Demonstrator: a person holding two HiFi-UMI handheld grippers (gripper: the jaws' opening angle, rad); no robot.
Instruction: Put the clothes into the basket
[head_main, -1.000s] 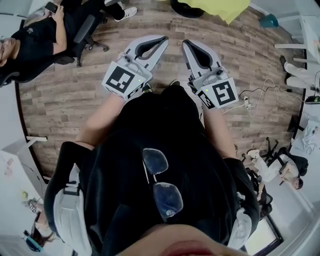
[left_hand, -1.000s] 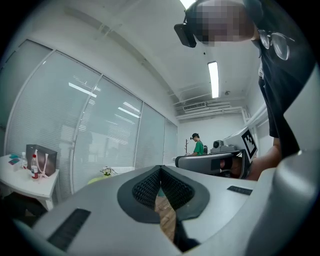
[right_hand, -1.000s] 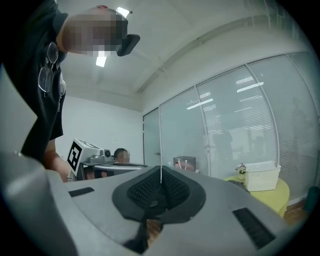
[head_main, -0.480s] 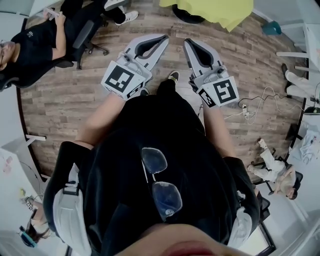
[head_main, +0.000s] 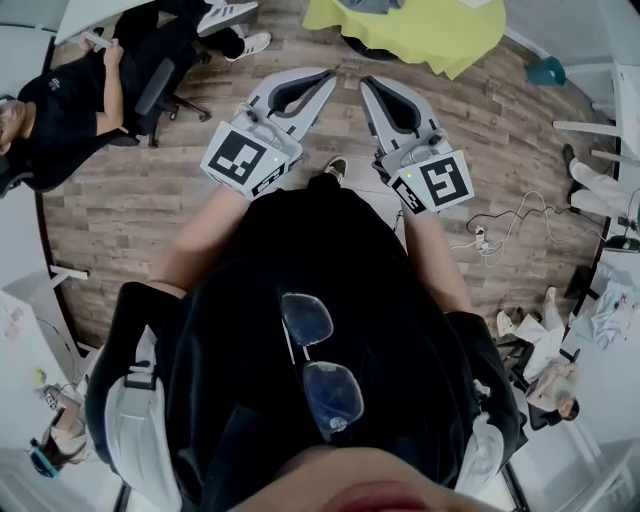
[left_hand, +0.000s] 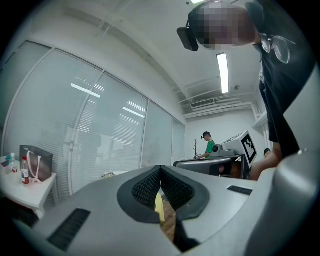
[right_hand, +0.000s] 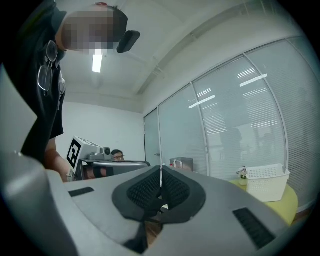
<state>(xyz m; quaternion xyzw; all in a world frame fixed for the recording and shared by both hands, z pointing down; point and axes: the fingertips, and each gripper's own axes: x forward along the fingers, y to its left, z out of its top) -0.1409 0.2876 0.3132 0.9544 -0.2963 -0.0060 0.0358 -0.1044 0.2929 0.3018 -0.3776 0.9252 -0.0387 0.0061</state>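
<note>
A white slatted basket (right_hand: 267, 182) stands on a yellow-covered table (right_hand: 287, 205) at the right of the right gripper view. In the head view that yellow table (head_main: 420, 35) lies at the top edge, with a grey piece of cloth (head_main: 372, 5) on it that is cut off by the frame. My left gripper (head_main: 325, 76) and right gripper (head_main: 368, 84) are held side by side in front of my body, over the wooden floor, short of the table. Both are shut with nothing between the pads, as the left gripper (left_hand: 160, 168) and right gripper (right_hand: 160, 169) views show.
A person in black sits on an office chair (head_main: 160, 75) at the upper left. Cables and a power strip (head_main: 482, 232) lie on the floor at the right. A white side table (left_hand: 27, 187) holds a bag and bottles. Glass partitions (right_hand: 235, 125) enclose the room.
The yellow table has come further into the head view from the top, and the floor has slid downward. Both grippers stay shut and side by side.
</note>
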